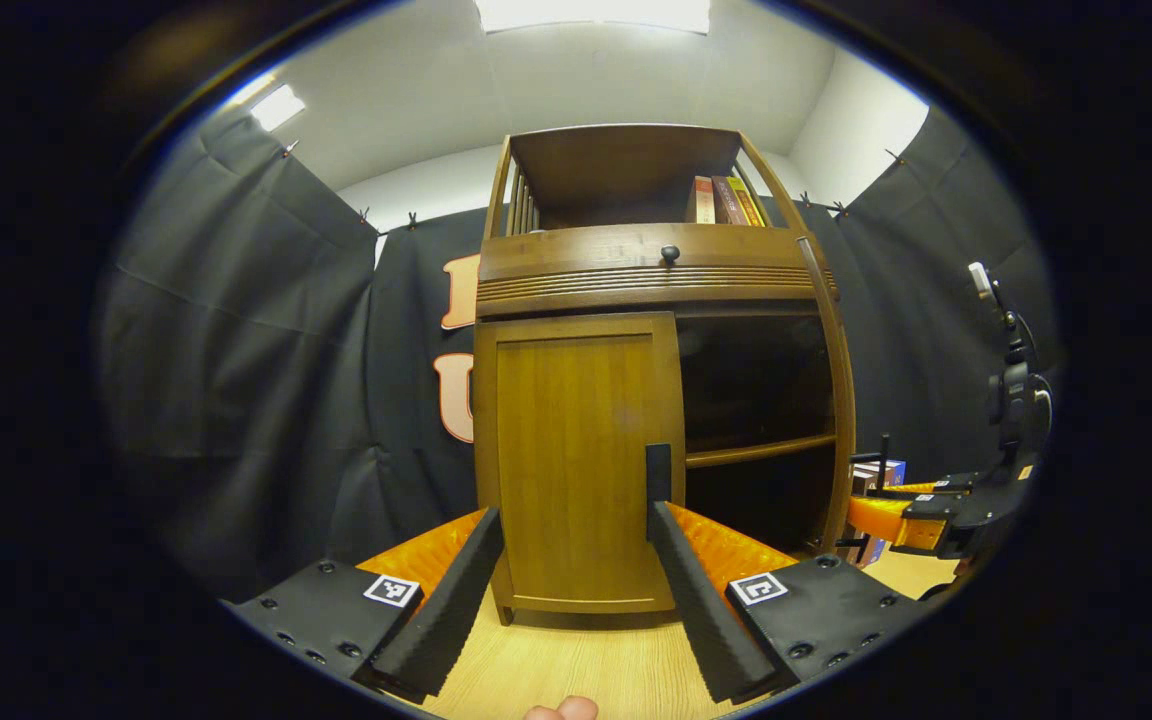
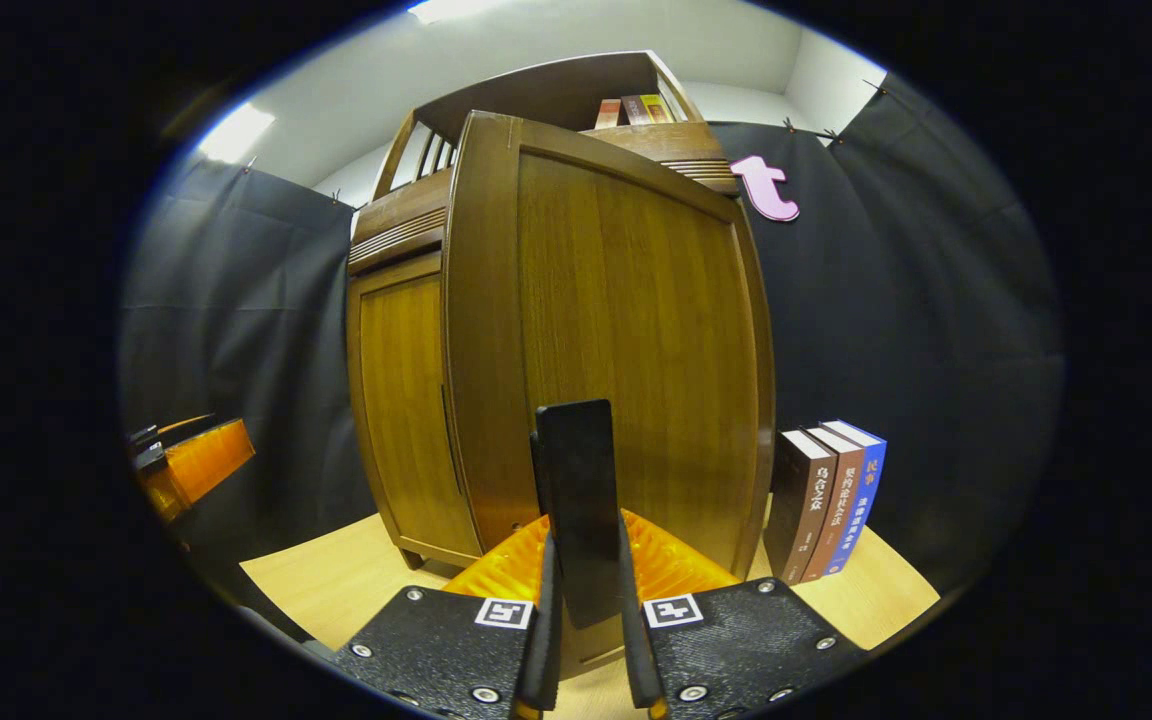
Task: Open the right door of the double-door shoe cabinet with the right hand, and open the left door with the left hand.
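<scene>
Nearest, in the right gripper view, the right gripper (image 2: 584, 640) is clenched on the black handle (image 2: 576, 505) of the right door (image 2: 626, 340), which stands swung out toward the camera, so that hold is what keeps it open. At ten o'clock the left door (image 2: 406, 400) sits flush in the shoe cabinet (image 2: 416, 215). A row of books (image 2: 826, 500) stands at three o'clock. In the left gripper view, the left gripper (image 1: 571, 590) is released, its fingers spread either side of the left door's (image 1: 576, 450) lower part, lined up, I judge, for its handle (image 1: 658, 475) at the right edge. Beyond at two o'clock, dark open shelves (image 1: 761, 450) show.
</scene>
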Action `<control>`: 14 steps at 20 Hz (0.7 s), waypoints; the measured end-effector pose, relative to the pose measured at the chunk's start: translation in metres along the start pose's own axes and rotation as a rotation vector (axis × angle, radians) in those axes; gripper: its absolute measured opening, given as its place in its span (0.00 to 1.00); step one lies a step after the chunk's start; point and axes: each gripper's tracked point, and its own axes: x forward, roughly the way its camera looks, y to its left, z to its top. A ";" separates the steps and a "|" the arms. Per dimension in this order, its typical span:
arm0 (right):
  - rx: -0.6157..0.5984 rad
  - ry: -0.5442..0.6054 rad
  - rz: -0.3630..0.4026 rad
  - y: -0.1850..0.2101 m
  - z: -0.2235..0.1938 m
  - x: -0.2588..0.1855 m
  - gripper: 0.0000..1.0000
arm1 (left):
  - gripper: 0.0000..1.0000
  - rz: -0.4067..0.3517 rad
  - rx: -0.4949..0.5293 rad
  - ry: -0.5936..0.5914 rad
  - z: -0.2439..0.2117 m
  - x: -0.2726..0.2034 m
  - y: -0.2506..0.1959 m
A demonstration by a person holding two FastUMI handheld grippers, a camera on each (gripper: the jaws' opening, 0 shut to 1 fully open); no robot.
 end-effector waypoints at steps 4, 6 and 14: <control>-0.029 0.009 -0.054 -0.018 0.000 -0.010 0.24 | 0.97 -0.017 -0.007 0.010 -0.005 0.008 -0.007; -0.027 0.017 -0.067 -0.024 -0.001 -0.013 0.13 | 0.96 -0.027 -0.004 0.013 -0.007 0.008 -0.010; -0.041 0.020 -0.197 -0.062 -0.002 -0.025 0.16 | 0.97 -0.052 -0.004 0.011 -0.004 0.010 -0.021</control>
